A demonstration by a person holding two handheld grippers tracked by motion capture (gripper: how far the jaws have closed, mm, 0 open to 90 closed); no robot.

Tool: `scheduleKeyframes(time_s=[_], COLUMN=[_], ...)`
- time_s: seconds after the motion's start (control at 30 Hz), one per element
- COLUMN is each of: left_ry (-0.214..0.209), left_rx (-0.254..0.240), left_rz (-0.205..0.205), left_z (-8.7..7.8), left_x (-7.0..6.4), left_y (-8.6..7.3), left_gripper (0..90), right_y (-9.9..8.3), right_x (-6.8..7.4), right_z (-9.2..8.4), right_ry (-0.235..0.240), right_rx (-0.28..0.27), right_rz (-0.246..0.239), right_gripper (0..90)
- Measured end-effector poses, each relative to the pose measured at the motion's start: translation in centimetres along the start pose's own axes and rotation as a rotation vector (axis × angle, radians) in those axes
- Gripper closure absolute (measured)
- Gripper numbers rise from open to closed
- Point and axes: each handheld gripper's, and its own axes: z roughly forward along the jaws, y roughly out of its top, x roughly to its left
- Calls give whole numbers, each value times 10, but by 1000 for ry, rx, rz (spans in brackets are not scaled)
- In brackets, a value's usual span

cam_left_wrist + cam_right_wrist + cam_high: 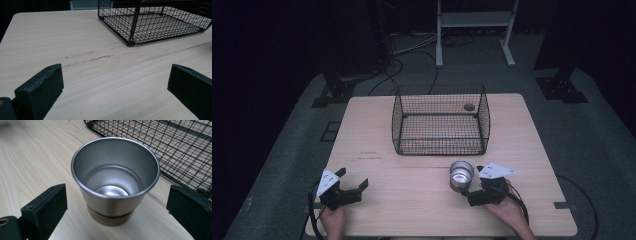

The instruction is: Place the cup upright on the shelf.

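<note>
A shiny metal cup (461, 175) with a cork base stands upright and empty on the wooden table (412, 205), in front of the black wire basket (442, 146). My right gripper (471, 183) sits just right of the cup and is open. In the right gripper view the cup (115, 177) rises between the two spread jaws of the right gripper (115, 206), and neither jaw touches it. At the table's front left my left gripper (353, 179) rests open, with only bare wood between the jaws of the left gripper (115, 85).
The wire basket (135, 25) is open-topped and empty, in the middle of the table's far half. A round hole (469, 106) in the tabletop shows through its far right corner. Bare wood lies between the two grippers. Stands and cables sit on the dark floor beyond.
</note>
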Motion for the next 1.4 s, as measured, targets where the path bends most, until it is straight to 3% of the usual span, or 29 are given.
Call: scheduleKeyframes(time_s=[0.63,0.9,1.4], left_ry=[-2,-2,-2], left_rx=[-2,-2,-2], left_rz=[1,2,1], left_z=[0,0,0], left_x=[0,0,0], left_y=[0,0,0], left_gripper=[0,0,0], right_y=[12,12,15], right_x=[2,2,0], right_z=[29,28,21], right_ry=[-6,0,-1], right_rx=[13,2,-2], right_rz=[9,2,-1], right_gripper=[48,145,178])
